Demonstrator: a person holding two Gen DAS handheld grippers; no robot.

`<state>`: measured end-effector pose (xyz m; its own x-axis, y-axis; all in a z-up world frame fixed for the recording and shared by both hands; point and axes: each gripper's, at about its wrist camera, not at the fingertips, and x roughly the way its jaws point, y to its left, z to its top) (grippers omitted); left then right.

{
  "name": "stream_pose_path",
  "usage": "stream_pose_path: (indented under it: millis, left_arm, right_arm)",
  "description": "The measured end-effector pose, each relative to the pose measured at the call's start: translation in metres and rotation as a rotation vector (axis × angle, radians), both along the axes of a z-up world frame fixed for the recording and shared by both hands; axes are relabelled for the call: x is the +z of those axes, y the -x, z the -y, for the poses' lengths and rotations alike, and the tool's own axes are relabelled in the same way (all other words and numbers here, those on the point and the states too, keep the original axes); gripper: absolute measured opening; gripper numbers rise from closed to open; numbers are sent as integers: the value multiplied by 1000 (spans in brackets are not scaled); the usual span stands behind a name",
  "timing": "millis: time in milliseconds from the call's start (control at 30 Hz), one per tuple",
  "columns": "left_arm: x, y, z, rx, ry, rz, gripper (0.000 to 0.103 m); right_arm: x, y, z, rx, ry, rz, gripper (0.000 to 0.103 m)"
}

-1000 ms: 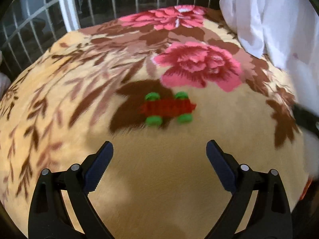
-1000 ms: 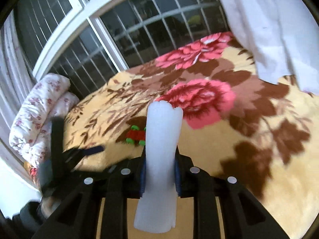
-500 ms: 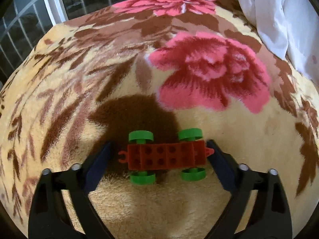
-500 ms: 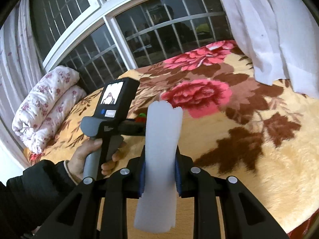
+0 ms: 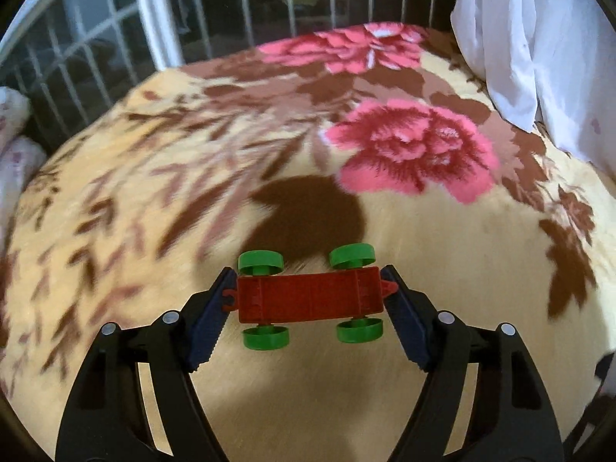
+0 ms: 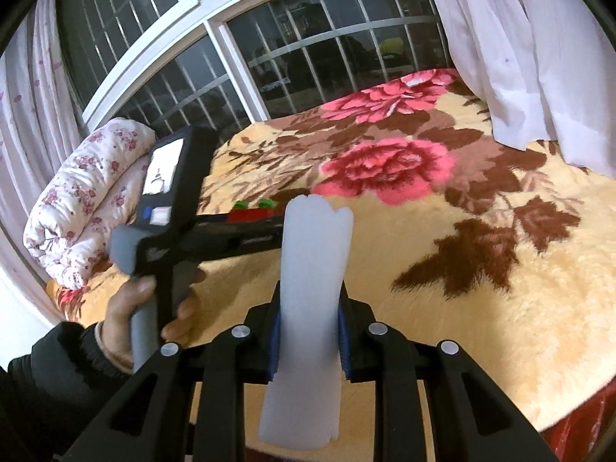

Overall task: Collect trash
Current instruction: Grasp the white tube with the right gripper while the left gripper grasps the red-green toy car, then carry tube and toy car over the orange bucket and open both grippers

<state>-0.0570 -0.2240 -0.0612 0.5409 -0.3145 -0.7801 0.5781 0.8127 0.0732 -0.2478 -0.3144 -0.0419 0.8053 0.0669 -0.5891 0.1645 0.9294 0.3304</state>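
My left claw point(image 5: 308, 300) gripped the red toy car point(image 5: 310, 299) by its two ends, so the green wheels stayed clear, just above the flowered blanket point(image 5: 442, 254) on the bed. My right claw point(image 6: 308, 340) was shut around a white plastic tube point(image 6: 310, 304), held upright and off to the side, probably so both pieces of trash could go together.

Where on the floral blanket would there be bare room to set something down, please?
The plain cream stretch of the floral plush blanket, right of the white foam piece and below the brown leaf prints, is free. It is crowded around the red toy car with green wheels between the left gripper's fingers.
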Motion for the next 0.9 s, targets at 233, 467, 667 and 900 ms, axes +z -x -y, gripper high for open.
stream_pose_path:
  millis: [233,467,667,900]
  left_arm:
    - [30,61,-72,44,73,42,74]
    - [36,129,-139,86,129,48,74]
    - [30,188,-178,62,158,58,74]
    - [-19,227,-200,-47,84,-7,74]
  right_arm:
    - [11,27,-45,50,43,-1,25]
    - [2,59,-96,118,59,-28,25]
    - [-18,89,-131,191,72,-73,25]
    - [-62,110,-149,243,77,-192,25]
